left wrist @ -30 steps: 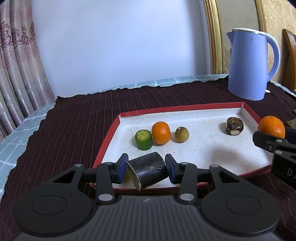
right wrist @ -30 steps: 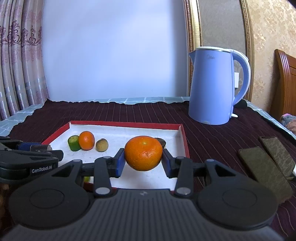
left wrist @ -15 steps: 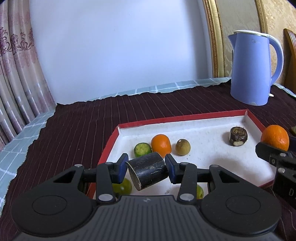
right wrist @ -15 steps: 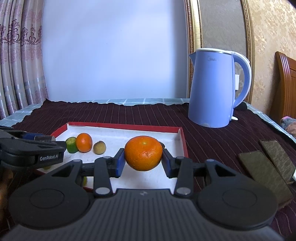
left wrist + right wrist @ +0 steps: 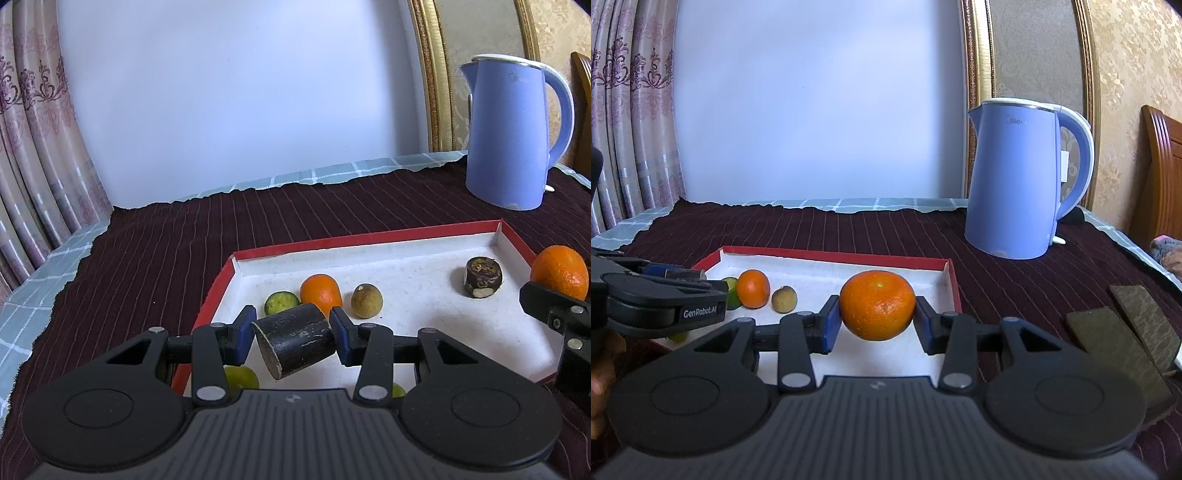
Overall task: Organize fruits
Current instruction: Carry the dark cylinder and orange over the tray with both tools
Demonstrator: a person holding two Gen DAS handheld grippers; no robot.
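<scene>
since the earlier frame left gripper (image 5: 293,334) drawn back from tray (image 5: 436,230), clenched on dark cane piece (image 5: 295,339); right gripper (image 5: 877,319) clamps mandarin (image 5: 877,304) over tray; advisable: lower each before releasing, clear of seated fruit.

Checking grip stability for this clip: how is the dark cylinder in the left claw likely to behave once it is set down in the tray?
The cylinder looks stiff: the left claw pinches it with no visible dent. Its round side suggests it may roll if laid sideways on the tray. Stood on its flat cut end, it would probably stay, like the stub already there.
</scene>
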